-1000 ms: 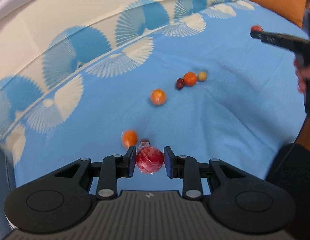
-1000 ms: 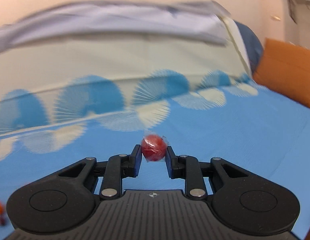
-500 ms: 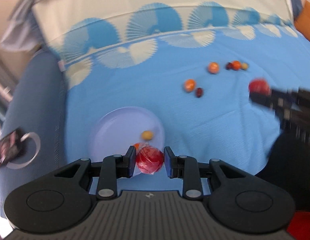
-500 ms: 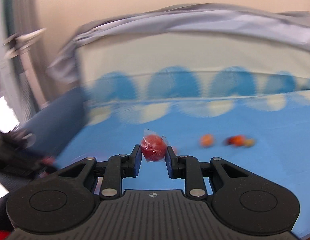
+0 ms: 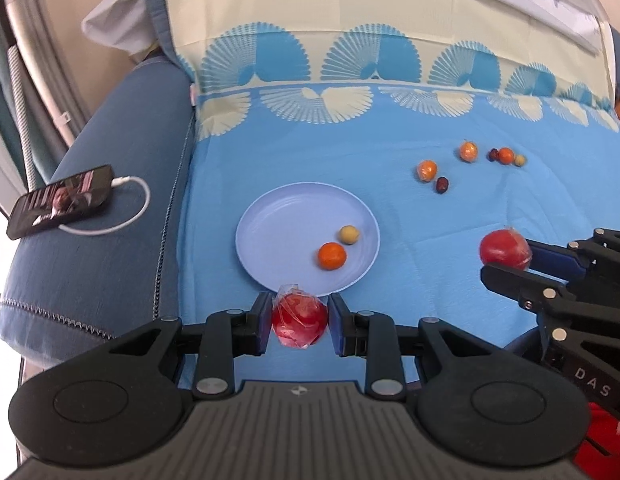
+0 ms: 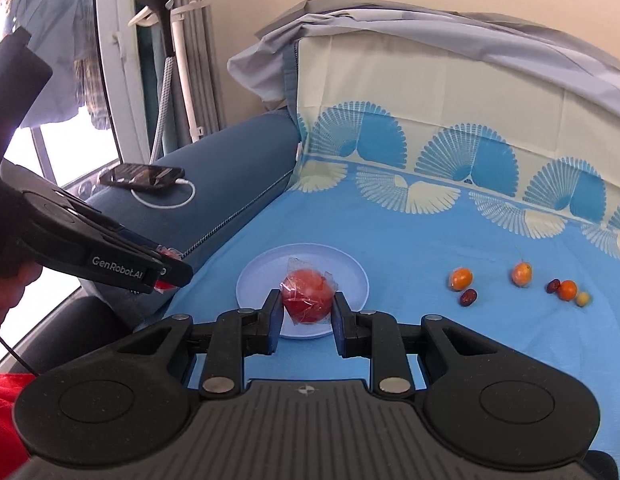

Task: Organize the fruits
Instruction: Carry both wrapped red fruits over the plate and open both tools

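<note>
The left gripper (image 5: 300,322) is clamped on a red fruit in clear wrap (image 5: 299,320), both pads pressed against its sides. Just ahead of its fingertips lies a pale blue plate (image 5: 270,236) on the blue cloth (image 5: 410,208), with an orange (image 5: 332,256) and a small yellow fruit (image 5: 349,235) sitting side by side on the plate's right half. Farther ahead and to the right, loose fruit lies on the cloth: an orange one (image 5: 427,170) with a dark date (image 5: 442,185) just beside it, then another orange one (image 5: 469,151), and a tight group of a dark fruit (image 5: 493,155), an orange one (image 5: 506,155) and a yellow one (image 5: 519,160).

To the left gripper's right, the right gripper (image 5: 506,258) comes in from the side, holding a second wrapped red fruit (image 5: 504,249) between its fingers above the cloth, beside the plate's right edge.

From the right wrist, that gripper (image 6: 306,312) grips its red fruit (image 6: 307,295) with the plate (image 6: 250,284) directly ahead and below. The left gripper (image 6: 166,270) shows off to its left, near the sofa arm (image 6: 230,160), where a phone (image 6: 142,176) lies with a white cable (image 6: 166,202) plugged in.
</note>
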Tool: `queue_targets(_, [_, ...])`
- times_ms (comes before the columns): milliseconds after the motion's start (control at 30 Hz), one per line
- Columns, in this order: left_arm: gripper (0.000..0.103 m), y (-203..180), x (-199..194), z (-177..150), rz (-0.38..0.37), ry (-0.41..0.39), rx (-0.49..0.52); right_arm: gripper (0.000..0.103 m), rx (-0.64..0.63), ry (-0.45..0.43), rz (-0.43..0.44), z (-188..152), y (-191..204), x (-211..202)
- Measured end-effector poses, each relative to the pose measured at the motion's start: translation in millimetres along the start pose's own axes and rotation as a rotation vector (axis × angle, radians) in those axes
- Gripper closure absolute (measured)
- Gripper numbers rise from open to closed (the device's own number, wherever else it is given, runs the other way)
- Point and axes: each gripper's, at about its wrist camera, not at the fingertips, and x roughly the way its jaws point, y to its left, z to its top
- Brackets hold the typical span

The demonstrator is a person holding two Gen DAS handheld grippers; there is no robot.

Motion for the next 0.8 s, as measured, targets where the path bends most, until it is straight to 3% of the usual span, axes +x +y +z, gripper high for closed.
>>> queue_targets(800, [0.070,18.8,2.8,-6.8,-0.024,-0.028,-0.065,0.076,-0.070,0.050,-0.017,1.7,19.8,9.4])
